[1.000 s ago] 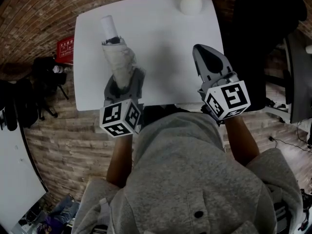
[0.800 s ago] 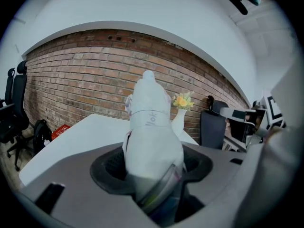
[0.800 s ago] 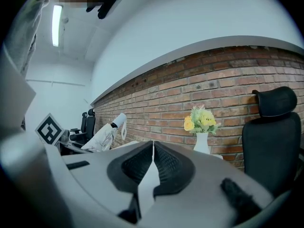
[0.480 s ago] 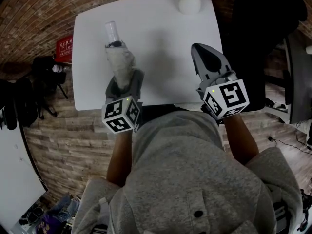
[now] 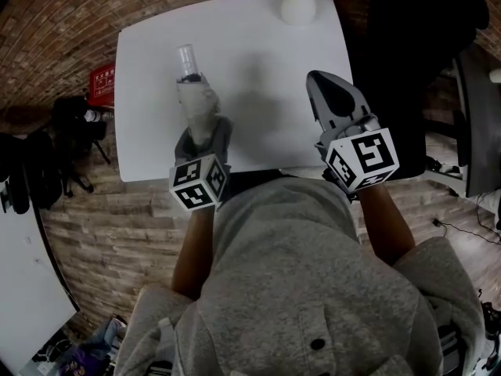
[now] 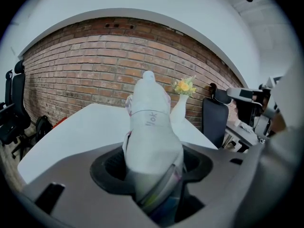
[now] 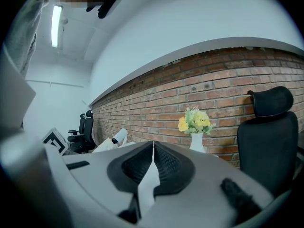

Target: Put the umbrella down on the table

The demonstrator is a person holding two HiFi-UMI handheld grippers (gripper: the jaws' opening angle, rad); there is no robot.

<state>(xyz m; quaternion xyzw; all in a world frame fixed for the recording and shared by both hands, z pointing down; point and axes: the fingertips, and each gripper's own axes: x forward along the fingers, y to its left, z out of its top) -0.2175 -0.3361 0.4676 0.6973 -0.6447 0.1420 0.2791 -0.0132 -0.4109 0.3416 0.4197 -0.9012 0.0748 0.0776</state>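
Head view: the left gripper (image 5: 203, 131) is clenched round the folded umbrella (image 5: 197, 104), low on the bundled canopy. The handle end points away toward the upper left of the frame, over the white table (image 5: 266, 49).

Left gripper view: the jaws are spread wide, and the fabric is pressed between both pads. The grasp is firm, with no gap seen.

Change noted: compared with a second ago, the umbrella is seen shorter and its far end sits lower in the frame. The marker cube has shifted slightly up and to the right. This is read as the umbrella being lowered and tipped toward the tabletop. The grip itself is unchanged.

Contact between the umbrella and the table cannot be confirmed from any view. A faint shadow is seen just beside the canopy.

The right gripper (image 5: 325, 84) is held at the right centre of the frame, unmoved. Its jaws are shut together on nothing.

A vase of flowers (image 5: 299, 5) stands at the table's far edge, well apart from the umbrella.

Judgement: the lowering is well advanced, but the set-down and release are not yet done.
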